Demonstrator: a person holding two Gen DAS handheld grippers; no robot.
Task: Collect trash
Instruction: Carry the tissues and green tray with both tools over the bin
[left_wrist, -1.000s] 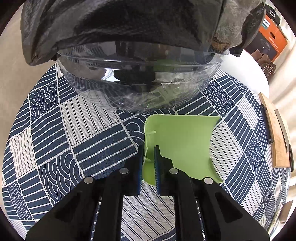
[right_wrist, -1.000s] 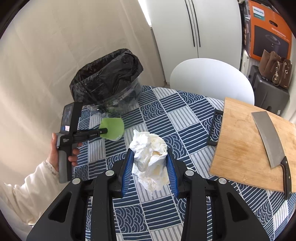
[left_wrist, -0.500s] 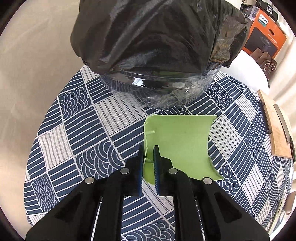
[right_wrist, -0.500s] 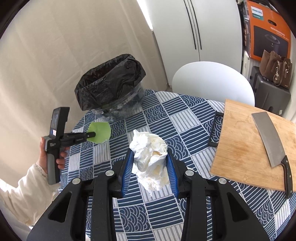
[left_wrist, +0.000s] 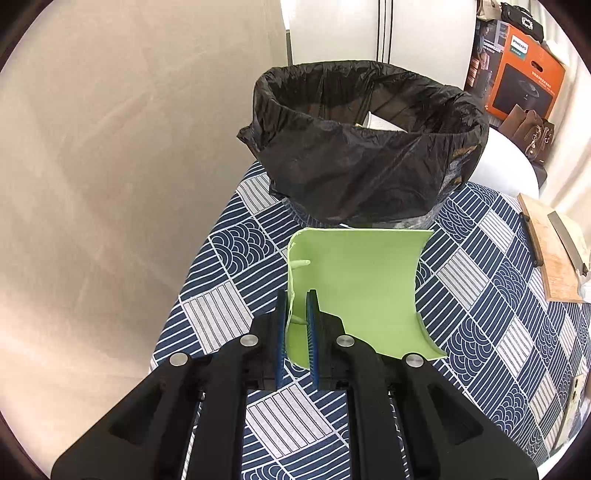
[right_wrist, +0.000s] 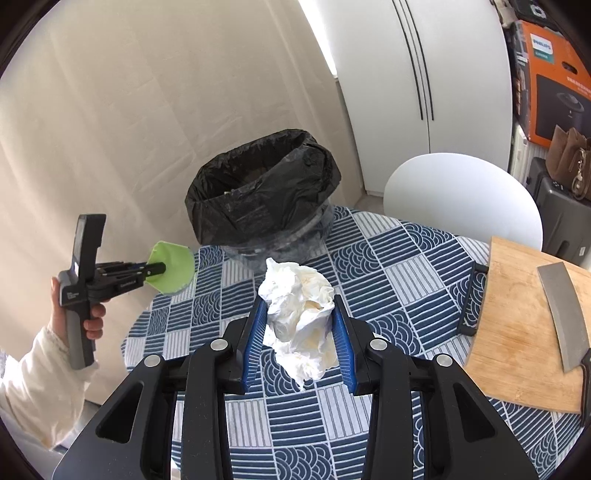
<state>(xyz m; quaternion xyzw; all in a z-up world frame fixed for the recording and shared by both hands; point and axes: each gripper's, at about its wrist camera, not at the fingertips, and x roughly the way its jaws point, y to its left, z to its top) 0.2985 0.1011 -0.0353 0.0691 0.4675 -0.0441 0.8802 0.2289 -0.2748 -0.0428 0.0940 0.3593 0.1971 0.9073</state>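
Observation:
My left gripper (left_wrist: 296, 314) is shut on the edge of a curved light-green piece of trash (left_wrist: 362, 280), held in the air short of the bin. The bin (left_wrist: 369, 147) is clear plastic lined with a black bag and stands on the patterned table; its open mouth shows something pale inside. In the right wrist view the left gripper (right_wrist: 159, 268) holds the green piece (right_wrist: 173, 269) to the left of the bin (right_wrist: 262, 199). My right gripper (right_wrist: 299, 317) is shut on a crumpled white tissue wad (right_wrist: 299, 299), lifted above the tablecloth.
A round table with a blue-and-white patterned cloth (right_wrist: 391, 273) carries a wooden cutting board (right_wrist: 524, 332) with a cleaver (right_wrist: 565, 317) at the right. A white chair (right_wrist: 461, 195) stands behind the table. A cream curtain hangs at left; an orange box and bags sit at far right.
The left gripper has risen and drawn back with the green piece, so the bin's open mouth now shows. The right gripper has lifted a little with the tissue.

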